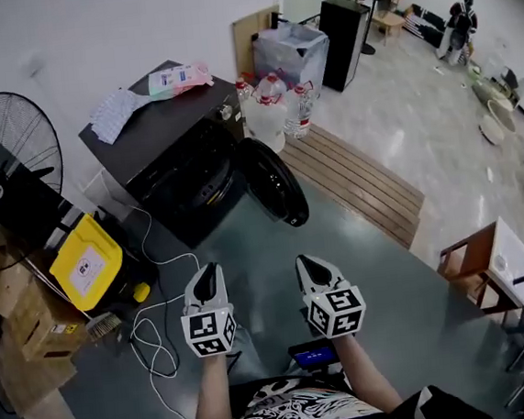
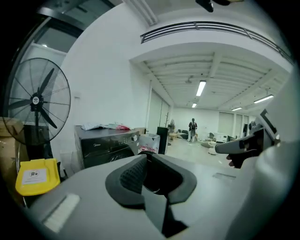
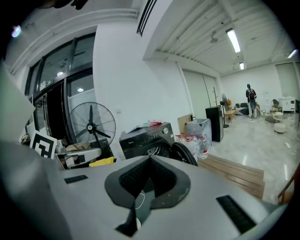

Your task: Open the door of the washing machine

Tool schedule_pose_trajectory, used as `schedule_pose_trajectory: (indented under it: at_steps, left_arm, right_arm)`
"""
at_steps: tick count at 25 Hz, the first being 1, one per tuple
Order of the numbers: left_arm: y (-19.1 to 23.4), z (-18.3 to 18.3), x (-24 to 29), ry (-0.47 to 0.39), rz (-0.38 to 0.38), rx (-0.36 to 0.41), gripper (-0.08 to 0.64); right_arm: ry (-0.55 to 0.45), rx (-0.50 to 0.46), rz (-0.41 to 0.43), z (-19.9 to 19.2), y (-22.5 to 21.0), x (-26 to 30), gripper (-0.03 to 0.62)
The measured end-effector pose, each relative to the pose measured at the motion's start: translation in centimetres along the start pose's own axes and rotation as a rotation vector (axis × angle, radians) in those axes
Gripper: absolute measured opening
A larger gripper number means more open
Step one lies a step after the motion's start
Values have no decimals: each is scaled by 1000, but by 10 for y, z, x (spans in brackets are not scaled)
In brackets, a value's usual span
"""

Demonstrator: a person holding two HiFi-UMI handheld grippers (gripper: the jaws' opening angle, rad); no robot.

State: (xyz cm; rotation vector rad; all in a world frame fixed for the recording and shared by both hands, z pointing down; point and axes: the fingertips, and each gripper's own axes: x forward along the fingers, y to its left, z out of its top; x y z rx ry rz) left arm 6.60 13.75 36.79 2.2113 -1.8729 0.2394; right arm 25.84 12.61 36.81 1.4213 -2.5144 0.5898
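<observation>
The black front-loading washing machine (image 1: 168, 139) stands against the white wall, with papers and a pink packet on its top. Its round dark door (image 1: 273, 183) hangs swung out to the right, leaving the drum mouth uncovered. Both grippers are held up in front of the person, well short of the machine and touching nothing. My left gripper (image 1: 208, 272) has its jaws together and empty. My right gripper (image 1: 306, 264) is shut and empty as well. In the left gripper view the machine (image 2: 105, 145) lies beyond the closed jaw tips (image 2: 147, 157). The right gripper view shows the machine (image 3: 145, 140) and its open door (image 3: 183, 153).
A standing fan (image 1: 5, 173), a yellow machine (image 1: 87, 262) and cardboard boxes (image 1: 34, 327) are left of the washer. A white cable (image 1: 155, 343) loops on the floor. Water bottles (image 1: 275, 101) and a wooden pallet (image 1: 356, 181) lie right. A wooden stool (image 1: 489, 265) stands far right.
</observation>
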Motion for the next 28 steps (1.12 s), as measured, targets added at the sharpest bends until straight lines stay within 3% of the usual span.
schedule_pose_trajectory:
  at_steps: [5,13,28]
  left_arm:
    - [-44,19,-55,-44,2,-37,34]
    - [-54,41,-92,-113,-8,-174,21]
    - [-57,34,-98,-84,20,-124,21]
  right_arm:
    - [-18,4,2,5,3,-65,2]
    - [-29,-35,55,8,27,-93,2]
    - [-33,-37,47,7,20,-101,2]
